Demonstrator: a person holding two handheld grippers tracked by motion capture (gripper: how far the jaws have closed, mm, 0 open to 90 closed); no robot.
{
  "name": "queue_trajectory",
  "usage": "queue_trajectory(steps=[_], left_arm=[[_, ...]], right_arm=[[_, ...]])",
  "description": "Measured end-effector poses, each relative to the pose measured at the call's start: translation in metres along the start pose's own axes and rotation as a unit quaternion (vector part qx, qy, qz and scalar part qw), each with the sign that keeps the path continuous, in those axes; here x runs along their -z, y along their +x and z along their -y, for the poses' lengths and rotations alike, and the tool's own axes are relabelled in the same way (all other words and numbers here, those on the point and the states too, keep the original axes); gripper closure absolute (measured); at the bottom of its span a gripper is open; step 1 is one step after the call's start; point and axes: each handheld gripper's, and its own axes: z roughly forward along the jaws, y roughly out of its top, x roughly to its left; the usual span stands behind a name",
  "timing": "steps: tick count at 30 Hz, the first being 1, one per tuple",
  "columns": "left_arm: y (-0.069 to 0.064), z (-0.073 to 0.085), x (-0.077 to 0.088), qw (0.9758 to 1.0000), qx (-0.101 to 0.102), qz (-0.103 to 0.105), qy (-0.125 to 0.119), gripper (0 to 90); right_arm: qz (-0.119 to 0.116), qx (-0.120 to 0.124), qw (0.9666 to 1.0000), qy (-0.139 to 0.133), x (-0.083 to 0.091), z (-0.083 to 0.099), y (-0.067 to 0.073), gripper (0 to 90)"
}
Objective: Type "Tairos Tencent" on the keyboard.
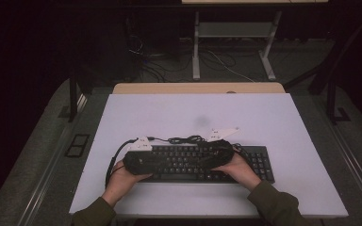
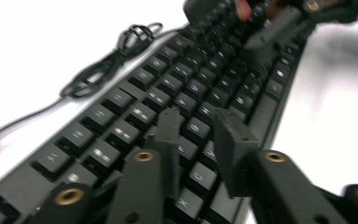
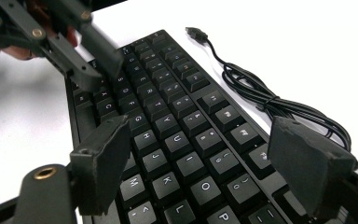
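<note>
We take the black keyboard [image 1: 202, 162] as our landmark: it lies flat on the white tabletop [image 1: 283, 122], lengthwise across it, at the near middle in front of the person. Its black cable [image 1: 186, 139] lies bundled on the tabletop just behind the keyboard's far edge, and in the right gripper view the plug end [image 3: 196, 32] rests loose on the white surface beside the key rows. Both forearms come in low from the near edge, and each hand cups its tool from below at the keyboard's near edge, the two tools pointing inward toward each other over the keys. The left gripper [image 2: 196, 130] leans low over the keyboard's left half; its jaws stand close together with only a narrow gap, nothing between them, and their tips hover just above or on the key caps; blur keeps us from telling which. The right gripper [image 3: 200, 158] hangs over the keyboard's right half with its jaws spread wide, straddling several key columns, and its pads grip nothing. In the high view the left gripper [image 1: 143, 157] and the right gripper [image 1: 219, 153] sit close together above the keyboard's middle rows.
</note>
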Motion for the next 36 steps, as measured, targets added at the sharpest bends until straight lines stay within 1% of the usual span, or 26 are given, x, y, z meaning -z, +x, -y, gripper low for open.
queue_trajectory(steps=[1,3,5,7,8,9,12,14,18,20,28,36], left_arm=[[0.000,0.001,0.000,1.0000,-0.001,0.001,0.002,79.1],[0.000,0.001,-0.001,0.9999,0.003,0.010,0.001,85.7],[0.001,0.001,-0.003,0.9999,0.002,0.011,0.007,89.4],[0.002,0.003,-0.004,0.9998,0.001,0.014,0.014,89.5],[0.001,0.003,-0.005,0.9998,0.003,0.013,0.013,89.5],[0.002,0.003,-0.005,0.9998,-0.001,0.012,0.019,89.5],[0.002,0.004,-0.008,0.9997,0.001,0.014,0.019,89.5],[0.002,0.004,-0.008,0.9995,-0.005,0.015,0.028,89.5],[0.002,0.004,-0.009,0.9994,-0.007,0.018,0.031,89.5],[0.002,0.005,-0.009,0.9993,-0.002,0.019,0.032,89.5],[0.001,0.006,-0.011,0.9988,-0.007,0.020,0.044,89.5],[0.001,0.006,-0.012,0.9987,-0.007,0.021,0.047,89.4]], right_arm=[[0.000,-0.001,1.0000,-0.001,0.000,0.000,0.000,20.7],[0.000,-0.002,1.0000,-0.001,0.000,0.000,0.000,20.7],[0.000,-0.002,1.0000,0.000,0.000,0.000,0.000,20.7],[0.001,-0.001,1.0000,-0.001,0.000,0.000,0.000,20.7],[0.001,-0.001,1.0000,-0.002,0.001,0.000,-0.001,20.7],[0.001,-0.001,1.0000,-0.001,0.001,0.000,0.000,20.7],[0.002,0.000,1.0000,-0.002,0.001,0.000,0.000,20.7],[0.002,0.001,1.0000,-0.003,0.001,-0.001,0.000,20.7],[0.002,0.001,1.0000,-0.003,0.002,-0.001,-0.001,20.6],[0.002,0.001,1.0000,-0.003,0.001,-0.001,0.000,20.6],[0.003,0.000,1.0000,-0.004,0.001,-0.001,0.000,20.6],[0.003,-0.001,1.0000,-0.004,0.002,-0.001,0.000,20.6]])
